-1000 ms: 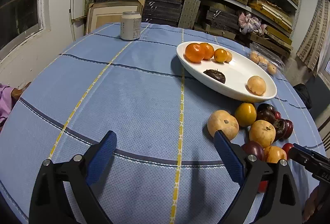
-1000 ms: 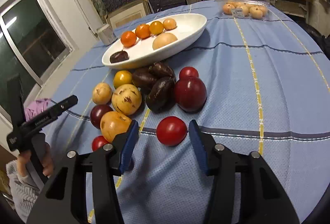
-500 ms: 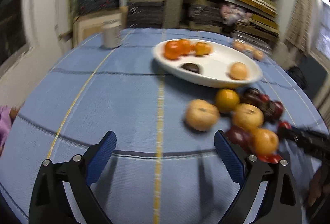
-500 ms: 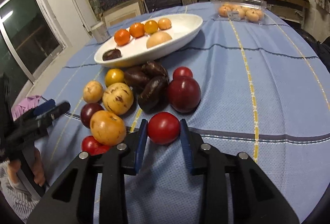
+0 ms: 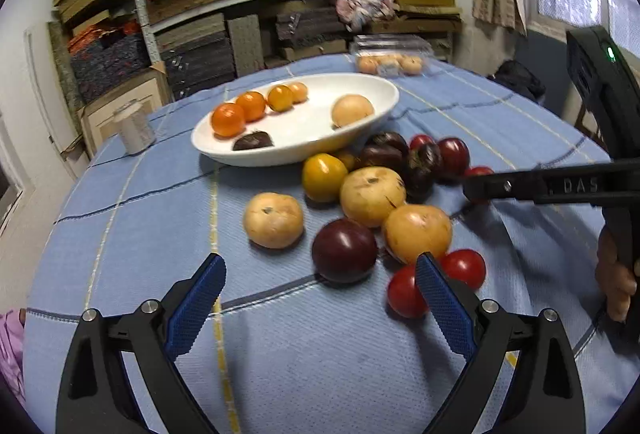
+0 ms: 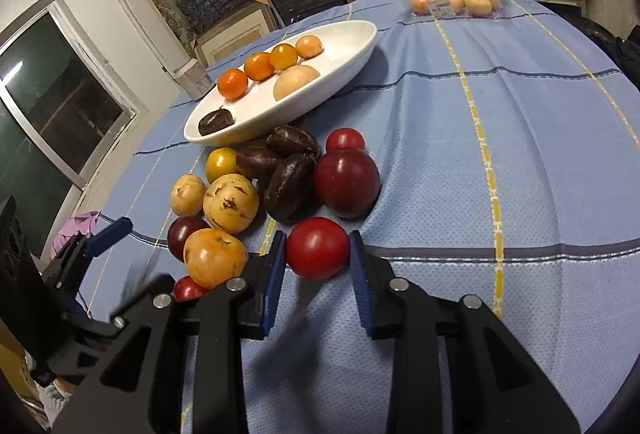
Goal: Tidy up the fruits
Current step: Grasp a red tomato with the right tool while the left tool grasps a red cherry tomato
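A white oval plate [image 5: 360, 90] [image 6: 352, 34] holds several orange fruits, a tan fruit and a dark one. A pile of loose fruit lies on the blue cloth in front of it: yellow, tan, dark purple and red ones. My right gripper [image 6: 318, 258] is shut on a red tomato [image 6: 317, 248] at the near edge of the pile. My left gripper [image 5: 320, 294] is open and empty, just short of a dark purple plum [image 5: 344, 250]. Two small red tomatoes [image 5: 464, 268] lie by its right finger. The right gripper [image 5: 540, 186] shows at the right of the left wrist view.
A clear clamshell box of pale fruit [image 6: 452, 0] [image 5: 390, 62] stands at the table's far side. A white can [image 5: 134, 128] stands left of the plate. Shelves of stacked boards fill the back wall. A window is at the left.
My right gripper closed on the red tomato. My left gripper swung right and closer to the fruit pile, still open.
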The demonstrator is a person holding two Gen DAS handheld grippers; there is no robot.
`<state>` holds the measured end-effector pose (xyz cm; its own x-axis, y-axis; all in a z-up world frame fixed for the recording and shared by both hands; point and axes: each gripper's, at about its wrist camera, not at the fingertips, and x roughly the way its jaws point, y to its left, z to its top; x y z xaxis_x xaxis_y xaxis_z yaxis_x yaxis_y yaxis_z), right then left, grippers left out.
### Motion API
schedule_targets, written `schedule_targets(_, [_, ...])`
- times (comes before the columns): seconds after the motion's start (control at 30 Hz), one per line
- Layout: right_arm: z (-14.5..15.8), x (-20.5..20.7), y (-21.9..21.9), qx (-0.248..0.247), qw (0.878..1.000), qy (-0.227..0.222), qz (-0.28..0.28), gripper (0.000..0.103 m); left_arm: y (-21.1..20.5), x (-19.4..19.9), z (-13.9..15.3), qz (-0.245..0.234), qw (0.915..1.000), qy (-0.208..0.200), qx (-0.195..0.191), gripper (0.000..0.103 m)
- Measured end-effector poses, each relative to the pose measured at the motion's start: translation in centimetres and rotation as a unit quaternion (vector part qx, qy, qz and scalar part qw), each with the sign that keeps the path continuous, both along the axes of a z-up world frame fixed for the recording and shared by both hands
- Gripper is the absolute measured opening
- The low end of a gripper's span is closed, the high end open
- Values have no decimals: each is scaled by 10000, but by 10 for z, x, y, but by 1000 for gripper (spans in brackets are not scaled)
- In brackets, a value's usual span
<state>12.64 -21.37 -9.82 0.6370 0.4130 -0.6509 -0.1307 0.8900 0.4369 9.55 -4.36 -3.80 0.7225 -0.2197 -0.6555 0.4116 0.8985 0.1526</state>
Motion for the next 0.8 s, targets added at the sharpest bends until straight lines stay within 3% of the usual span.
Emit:
schedule_targets(0.2, [0, 0, -1, -12, 10000, 15, 2, 31, -24, -6, -10, -380, 9980, 46, 500, 98])
schedule_targets(0.3, [0, -1, -1, -7, 10000, 19, -1, 31, -27, 0, -17, -229, 9972, 123, 702, 98])
schedule_targets(0.47, [0, -1, -1, -11, 10000, 35, -2, 31, -8, 9, -15, 91, 9989, 291, 363, 94])
schedule_targets(0.63, [-1, -1, 0, -22, 10000, 47, -3, 31, -11, 7, -15, -194, 9986, 422, 240, 59])
schedule_targets(0.7, [-1, -1, 0, -22, 10000, 50, 0, 31, -13, 9, -18, -301, 9978, 546, 220, 54])
schedule_targets(0.8, [-1, -1, 0, -37, 10000, 52, 7, 31, -13, 13, -21, -307, 9968, 725, 156, 54])
